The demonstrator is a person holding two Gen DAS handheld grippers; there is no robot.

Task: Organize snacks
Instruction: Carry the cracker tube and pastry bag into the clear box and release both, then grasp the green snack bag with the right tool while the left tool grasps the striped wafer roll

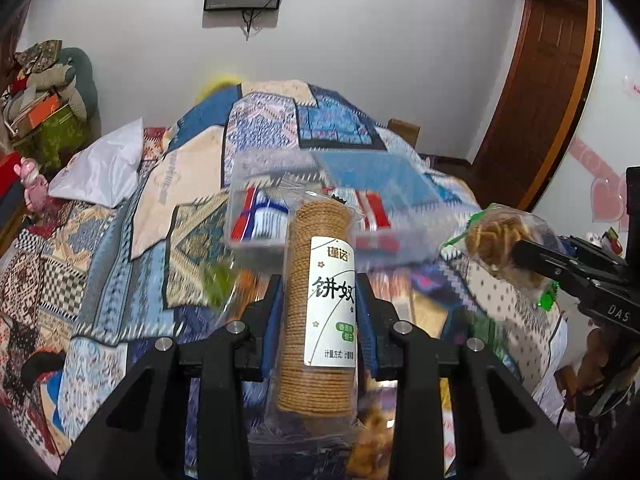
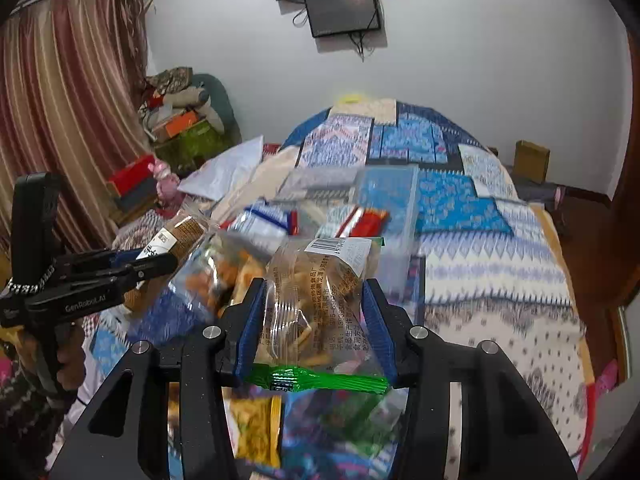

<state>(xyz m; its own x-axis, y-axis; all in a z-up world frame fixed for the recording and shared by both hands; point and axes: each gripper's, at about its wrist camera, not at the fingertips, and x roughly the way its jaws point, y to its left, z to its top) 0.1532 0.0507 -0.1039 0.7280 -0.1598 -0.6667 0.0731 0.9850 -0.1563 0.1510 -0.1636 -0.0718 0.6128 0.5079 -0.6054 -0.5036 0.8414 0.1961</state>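
My left gripper (image 1: 320, 284) is shut on a clear sleeve of round biscuits (image 1: 320, 320) with a white label, held above the bed. My right gripper (image 2: 316, 292) is shut on a clear bag of fried snack sticks (image 2: 316, 304) with a green end seal. That bag also shows at the right of the left wrist view (image 1: 500, 240), and the biscuit sleeve at the left of the right wrist view (image 2: 180, 236). A clear plastic box (image 1: 332, 200) with several red, white and blue packets stands on the bed ahead; it also shows in the right wrist view (image 2: 384, 200).
Loose snack bags lie on the patchwork quilt (image 2: 480, 260) below the grippers, among them a yellow bag (image 2: 256, 432). A white pillow (image 1: 100, 168) lies at the left. A pile of boxes and clothes (image 2: 180, 120) stands by the curtain. A wooden door (image 1: 540, 100) is at the right.
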